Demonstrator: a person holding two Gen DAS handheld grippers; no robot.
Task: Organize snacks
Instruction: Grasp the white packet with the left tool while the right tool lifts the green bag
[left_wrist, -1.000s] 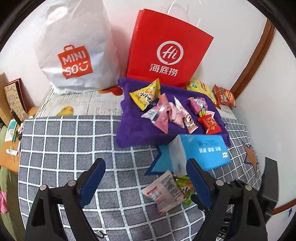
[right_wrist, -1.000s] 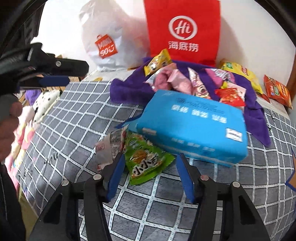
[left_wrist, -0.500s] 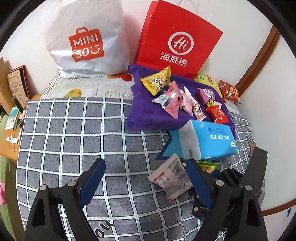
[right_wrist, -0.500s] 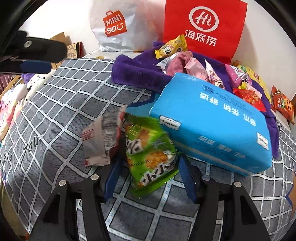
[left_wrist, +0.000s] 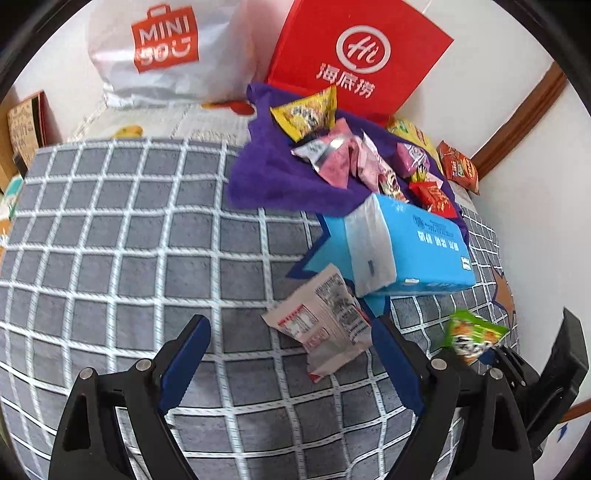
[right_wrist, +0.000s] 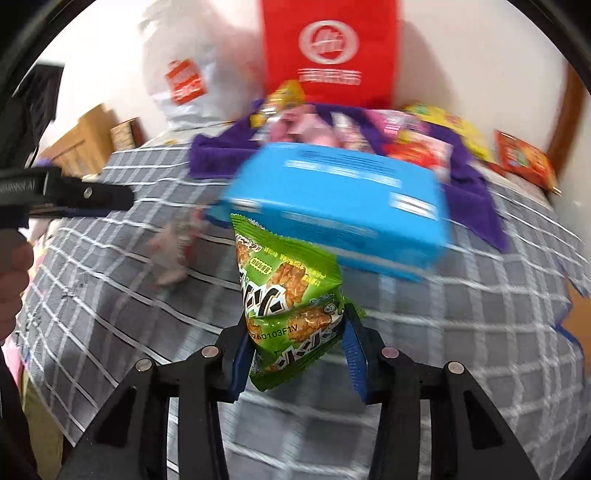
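Observation:
My right gripper (right_wrist: 297, 325) is closing its jaws on a green snack packet (right_wrist: 288, 295), and the pads press its lower half and hold it up off the bed. In the left wrist view the same green packet (left_wrist: 474, 338) hangs at the right. My left gripper (left_wrist: 290, 325) is open, low over the checked bedspread (left_wrist: 129, 240). A white snack packet (left_wrist: 325, 321) lies flat just ahead of its right finger. Several more snacks sit on a purple cloth (left_wrist: 273, 181), among them a yellow packet (left_wrist: 306, 114).
A blue tissue pack (left_wrist: 413, 247) lies between the white packet and the purple cloth. A red paper bag (left_wrist: 354, 62) and a white shopping bag (left_wrist: 166, 55) stand against the back wall. An orange-red packet (left_wrist: 458, 170) lies by the wall at the right.
The right gripper closed on the green packet and lifted it clear of the tissue pack. The left gripper sank closer to the bedspread and the white packet.

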